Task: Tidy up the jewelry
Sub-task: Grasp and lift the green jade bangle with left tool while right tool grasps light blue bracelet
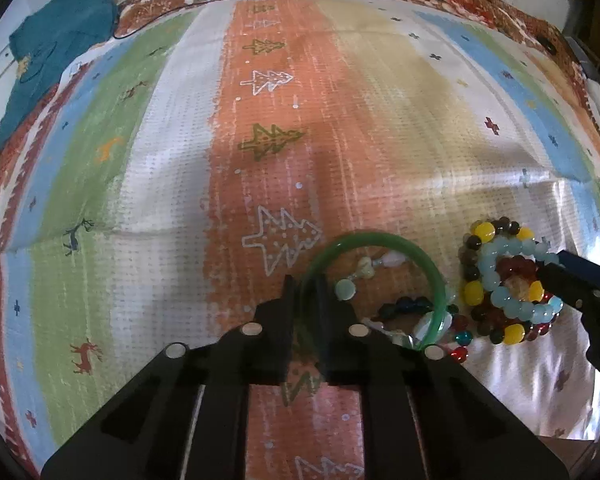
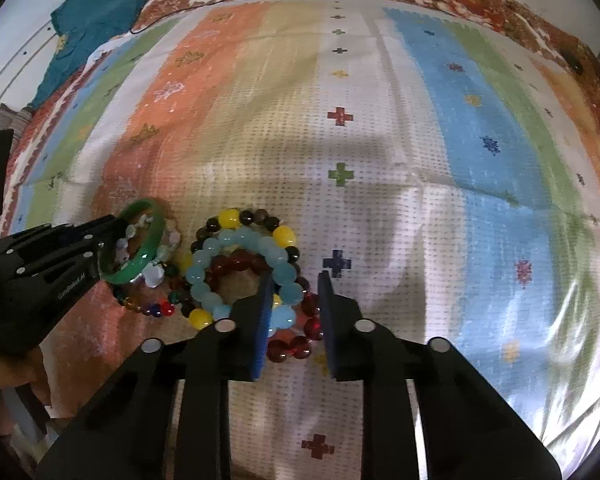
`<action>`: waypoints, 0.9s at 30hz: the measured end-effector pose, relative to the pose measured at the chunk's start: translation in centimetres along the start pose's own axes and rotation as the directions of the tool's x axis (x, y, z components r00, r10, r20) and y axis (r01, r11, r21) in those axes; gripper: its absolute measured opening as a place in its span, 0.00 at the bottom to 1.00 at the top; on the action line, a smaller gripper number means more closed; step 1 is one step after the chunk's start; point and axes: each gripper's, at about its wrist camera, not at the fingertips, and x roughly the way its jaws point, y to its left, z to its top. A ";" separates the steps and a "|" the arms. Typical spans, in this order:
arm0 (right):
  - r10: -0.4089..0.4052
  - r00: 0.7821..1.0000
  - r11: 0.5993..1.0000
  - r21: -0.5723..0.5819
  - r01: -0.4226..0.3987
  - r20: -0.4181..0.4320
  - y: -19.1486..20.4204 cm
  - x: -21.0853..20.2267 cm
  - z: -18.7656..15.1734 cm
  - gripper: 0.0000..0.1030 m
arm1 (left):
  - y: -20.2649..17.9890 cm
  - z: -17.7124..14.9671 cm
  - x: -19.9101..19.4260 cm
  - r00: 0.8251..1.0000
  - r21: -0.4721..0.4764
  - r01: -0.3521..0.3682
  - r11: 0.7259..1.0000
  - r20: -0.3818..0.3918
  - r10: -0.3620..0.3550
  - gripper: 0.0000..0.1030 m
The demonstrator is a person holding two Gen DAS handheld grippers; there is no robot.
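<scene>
1. Clamping the green bangle [image 1: 384, 240], the left gripper [image 1: 305, 300] has its jaws nearly together, one finger outside the ring's left rim and one inside; bottom centre of the left wrist view.
2. Right gripper [image 2: 294, 312] has jaws narrowed on the rim of the bead pile: pale blue bead bracelet [image 2: 236, 268] and dark red bead bracelet [image 2: 296, 344] sit between the blue-padded fingers [image 2: 260, 320]. Left pad touches the beads; can't tell if the right pad presses them.
3. Count: 2 grippers, 1 green bangle, 1 pale blue bracelet, 1 dark red bracelet, 1 mixed yellow/black/brown bracelet [image 2: 256, 220], plus at least 1 strand of small multicolour beads [image 2: 156, 308] and 1 strand of whitish beads [image 2: 128, 240] lying through the bangle. Exact no. of strands in the tangle is unclear.
4. Looks: bangle is smooth, glossy, translucent green; the bead bracelets are round glossy beads, stacked and overlapping.
5. Place: all jewelry is bunched lower centre-left in the right wrist view, lower right in the left wrist view, on a striped mat [image 2: 380, 140] w/ crosses & trees.
6. Teal cloth [image 2: 92, 20] lies upper left of frame, well apart from the jewelry.
</scene>
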 end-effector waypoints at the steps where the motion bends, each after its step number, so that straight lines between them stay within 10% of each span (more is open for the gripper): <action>1: 0.002 1.000 1.000 -0.006 -0.002 0.001 0.1 0.0 0.0 0.18 | 0.0 0.0 0.0 1.000 0.005 -0.002 1.000 0.000 0.002 0.09; 27: -0.014 0.995 0.997 -0.068 0.021 0.095 1.6 -4.5 -0.2 0.12 | -0.8 0.8 -5.0 0.996 0.005 -0.011 1.000 0.084 0.011 0.07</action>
